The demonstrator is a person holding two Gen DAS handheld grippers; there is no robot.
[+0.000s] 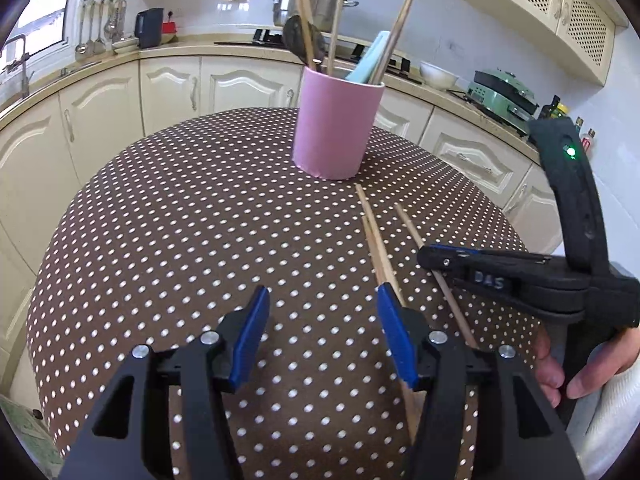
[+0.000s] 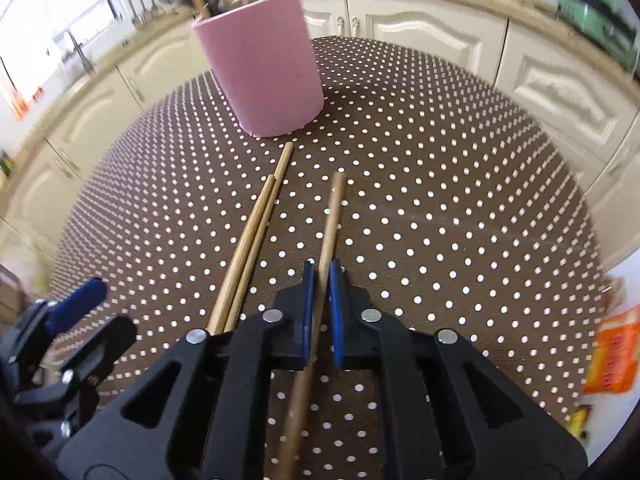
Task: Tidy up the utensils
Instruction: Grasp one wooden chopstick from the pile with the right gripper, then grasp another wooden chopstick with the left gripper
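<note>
A pink cup (image 1: pixel 336 128) (image 2: pixel 264 68) stands on the dotted table and holds several wooden chopsticks, a dark spoon and a pale blue utensil. In front of it three chopsticks lie on the cloth. A pair (image 1: pixel 378 248) (image 2: pixel 256 232) lies side by side. The single chopstick (image 1: pixel 412 232) (image 2: pixel 334 216) lies to their right, with my right gripper (image 2: pixel 322 266) (image 1: pixel 427 257) shut on it low over the cloth. My left gripper (image 1: pixel 323 290) is open with nothing between its pads. Its right finger sits over the pair.
The table's brown polka-dot cloth (image 1: pixel 180 240) ends in a rounded edge, with cream cabinets (image 1: pixel 100 120) close behind. A steel pot (image 1: pixel 312 0), a bowl and a green appliance (image 1: pixel 504 96) stand on the counter. Orange packets (image 2: pixel 612 352) lie off the table's right edge.
</note>
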